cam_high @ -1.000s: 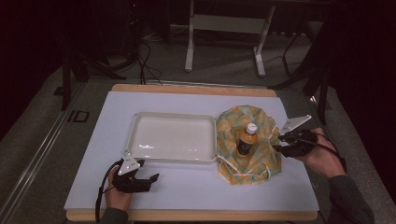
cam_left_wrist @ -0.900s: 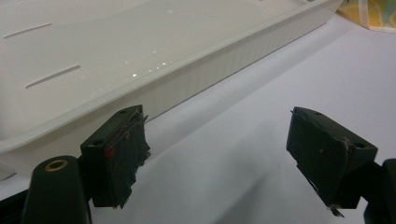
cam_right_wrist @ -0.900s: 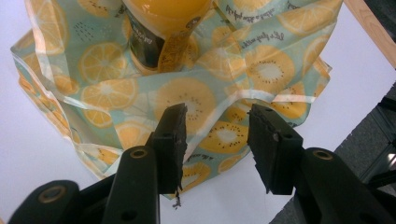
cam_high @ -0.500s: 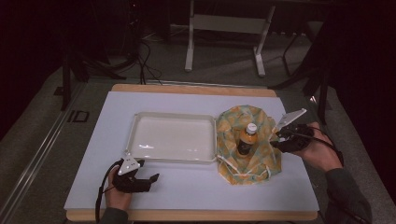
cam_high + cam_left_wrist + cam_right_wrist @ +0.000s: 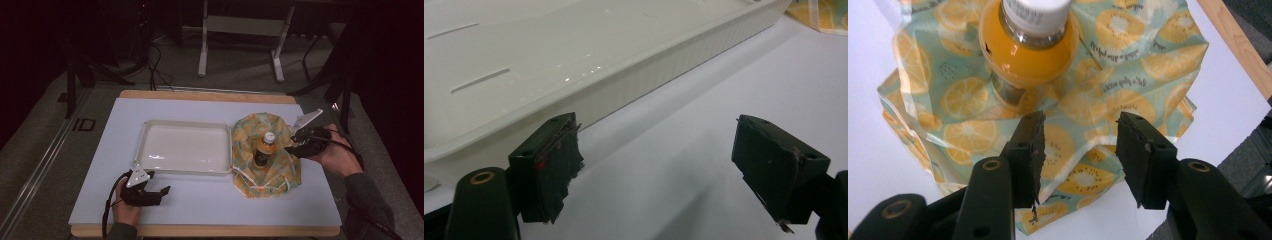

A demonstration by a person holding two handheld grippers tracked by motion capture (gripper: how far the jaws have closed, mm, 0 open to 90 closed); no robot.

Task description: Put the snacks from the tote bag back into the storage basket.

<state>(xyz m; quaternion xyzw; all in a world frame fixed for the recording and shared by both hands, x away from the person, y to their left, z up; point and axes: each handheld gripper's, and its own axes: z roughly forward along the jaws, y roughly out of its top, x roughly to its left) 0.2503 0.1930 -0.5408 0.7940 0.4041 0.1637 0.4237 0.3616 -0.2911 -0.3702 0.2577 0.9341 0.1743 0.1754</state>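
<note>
An orange juice bottle (image 5: 264, 148) with a white cap stands upright in the middle of a citrus-print bag (image 5: 280, 167) spread on the table, right of the white tray (image 5: 150, 130). My right gripper (image 5: 290, 148) hovers at the bag's right side. In the right gripper view its jaws (image 5: 1080, 150) have just been opening and stand apart above the bag (image 5: 1143, 65), nothing between the pads, with the bottle (image 5: 1028, 50) just beyond them. My left gripper (image 5: 163, 191) rests open on the table, in front of the tray's near left corner (image 5: 634, 85).
The table is a pale sheet on a wooden board whose edge (image 5: 210, 231) shows at the front. The tray holds nothing. Beyond the table stand a metal frame (image 5: 240, 30) and cables on a dark floor.
My right gripper has lifted slightly beside the bag and its jaws have spread apart. The left hand, the tray and the bottle have stayed put.
</note>
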